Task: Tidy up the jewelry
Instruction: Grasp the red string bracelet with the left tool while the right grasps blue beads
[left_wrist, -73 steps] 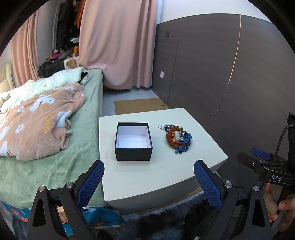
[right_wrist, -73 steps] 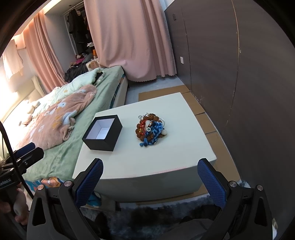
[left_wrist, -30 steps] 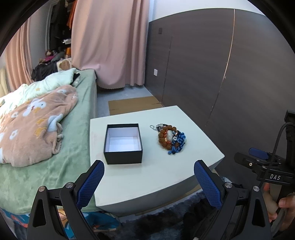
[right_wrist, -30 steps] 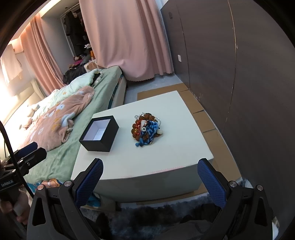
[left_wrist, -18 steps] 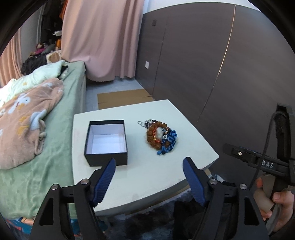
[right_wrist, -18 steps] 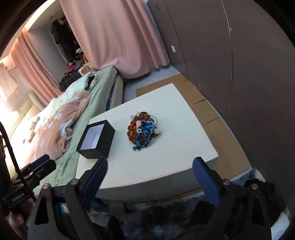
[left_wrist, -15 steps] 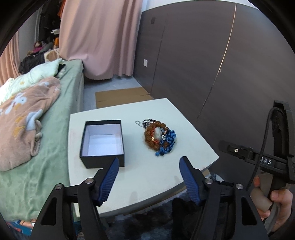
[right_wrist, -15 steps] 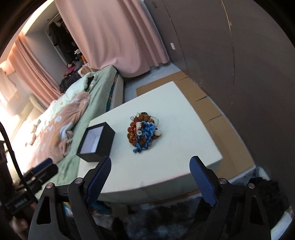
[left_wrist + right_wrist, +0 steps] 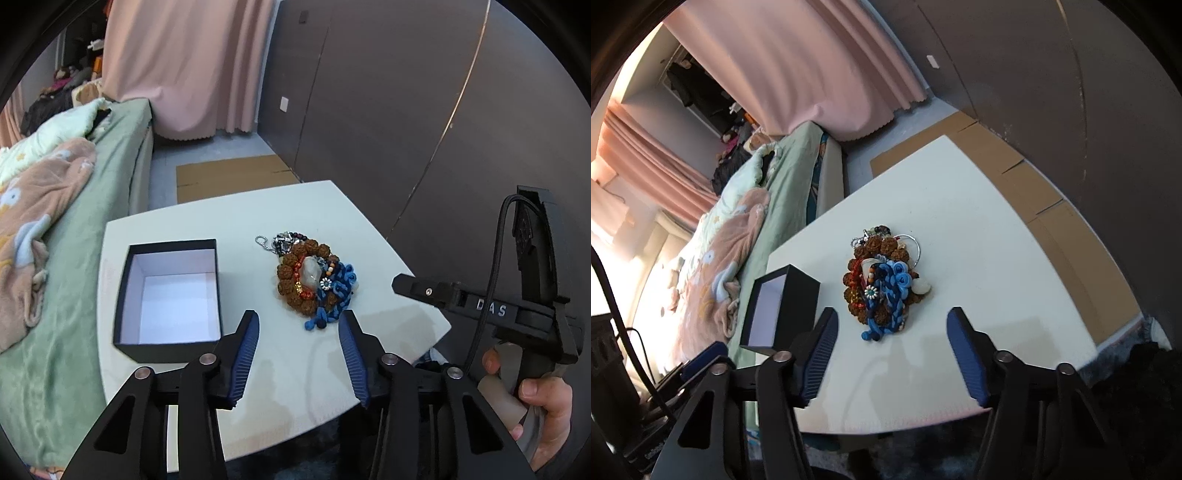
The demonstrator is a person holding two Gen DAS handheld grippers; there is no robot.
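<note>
Smooth white table | beaded jewelry heap | square black box | both hand-held grippers apart

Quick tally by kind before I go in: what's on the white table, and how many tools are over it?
Black box: 1
Tangled jewelry pile: 1, single pieces too knotted to count
Left tool: 1
Right tool: 1
White table: 1
Total: 5
</note>
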